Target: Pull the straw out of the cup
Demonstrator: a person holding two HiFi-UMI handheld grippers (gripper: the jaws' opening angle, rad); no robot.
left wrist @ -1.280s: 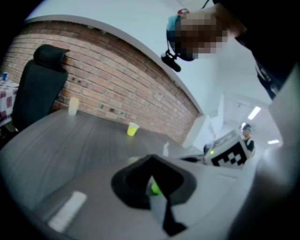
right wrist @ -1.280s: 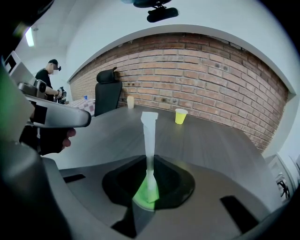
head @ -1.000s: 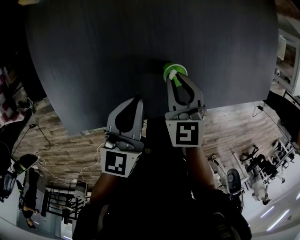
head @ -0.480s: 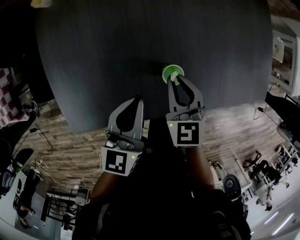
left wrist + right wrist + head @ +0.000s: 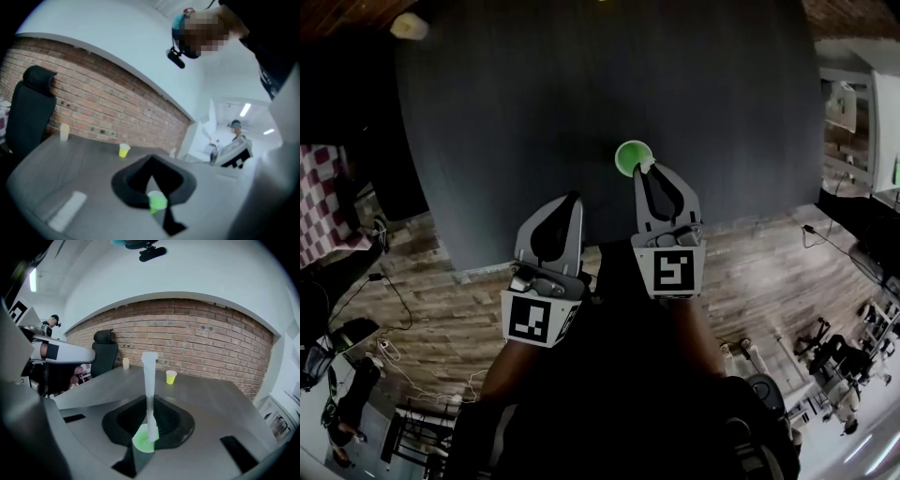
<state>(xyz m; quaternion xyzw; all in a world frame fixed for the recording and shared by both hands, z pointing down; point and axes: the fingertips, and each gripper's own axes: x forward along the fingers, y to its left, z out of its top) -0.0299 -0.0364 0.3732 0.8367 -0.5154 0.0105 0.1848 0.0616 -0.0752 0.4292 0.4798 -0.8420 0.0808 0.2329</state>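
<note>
Fingers of the right gripper (image 5: 647,170) pinch shut on a flattened white straw (image 5: 149,380), upright at frame centre, its lower end at the mouth of the round lime-green cup (image 5: 142,441) on the matte grey counter (image 5: 581,94). The left gripper's (image 5: 573,197) fingers are closed and empty.

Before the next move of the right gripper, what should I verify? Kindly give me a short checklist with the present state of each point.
1. The right gripper is shut on the straw: ok.
2. The straw stands roughly upright: ok.
3. The straw's lower end is clear of the green cup: cannot tell.
4. The left gripper steadies the green cup: not ok; it is shut and apart from it.
5. The yellow cup stands far from the lifting path: ok.
</note>
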